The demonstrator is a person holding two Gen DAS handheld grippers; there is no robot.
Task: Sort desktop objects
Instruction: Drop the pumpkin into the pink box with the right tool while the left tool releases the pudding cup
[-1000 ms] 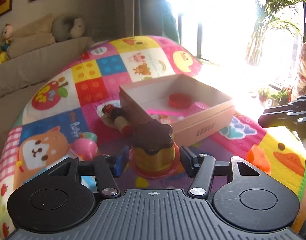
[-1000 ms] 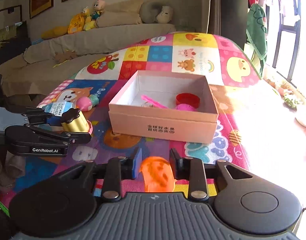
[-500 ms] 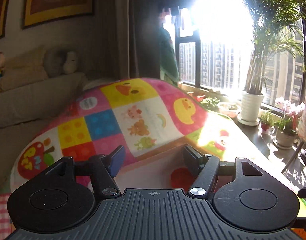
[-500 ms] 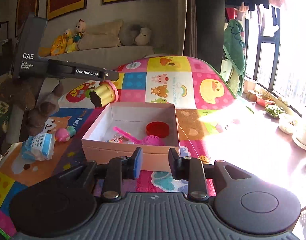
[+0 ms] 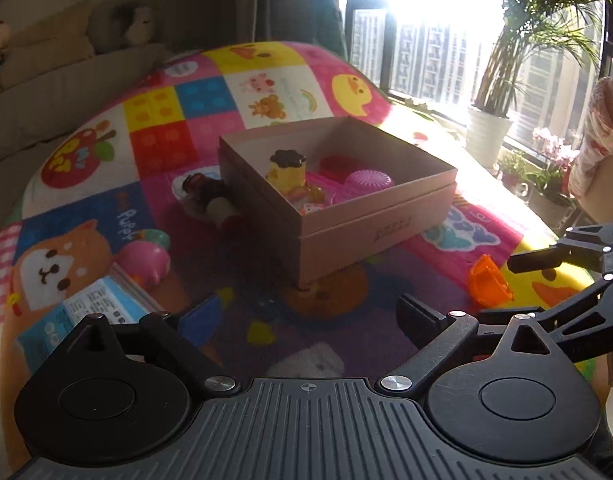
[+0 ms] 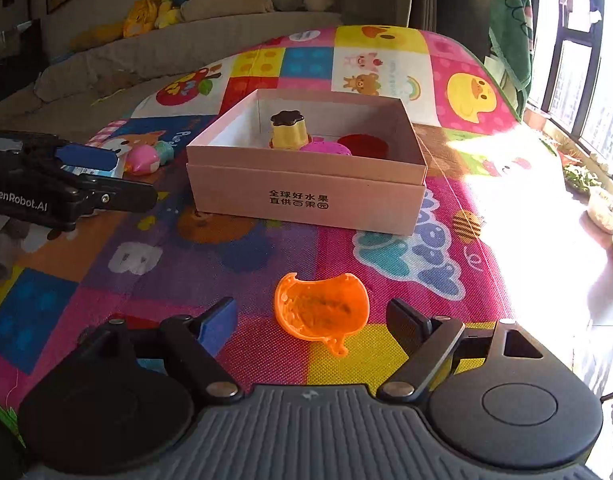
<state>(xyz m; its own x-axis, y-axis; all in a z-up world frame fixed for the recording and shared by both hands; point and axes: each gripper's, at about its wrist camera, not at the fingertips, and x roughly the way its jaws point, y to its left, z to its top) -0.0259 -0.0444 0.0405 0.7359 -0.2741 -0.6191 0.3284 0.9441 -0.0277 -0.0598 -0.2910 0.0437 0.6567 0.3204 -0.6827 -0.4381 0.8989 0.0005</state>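
A pink cardboard box (image 5: 386,216) (image 6: 306,196) stands on the colourful play mat. Inside it stands a yellow pudding toy with a brown top (image 5: 287,170) (image 6: 289,130), beside a pink round lid (image 5: 368,180) and a red lid (image 6: 364,145). My left gripper (image 5: 306,316) is open and empty, low over the mat in front of the box. My right gripper (image 6: 312,316) is open, with an orange duck-shaped mould (image 6: 321,311) lying on the mat between its fingers; the mould also shows in the left wrist view (image 5: 488,286).
Left of the box lie a small doll on a plate (image 5: 210,200), a pink ball toy (image 5: 144,260) (image 6: 142,159) and a blue-white tissue pack (image 5: 94,308). A sofa with plush toys (image 6: 166,8) stands behind. Potted plants (image 5: 490,136) line the window at right.
The left gripper carried the pudding toy over the box, let it go inside and drew back open. The right gripper, shut on the orange mould a second ago, is open with the mould on the mat.
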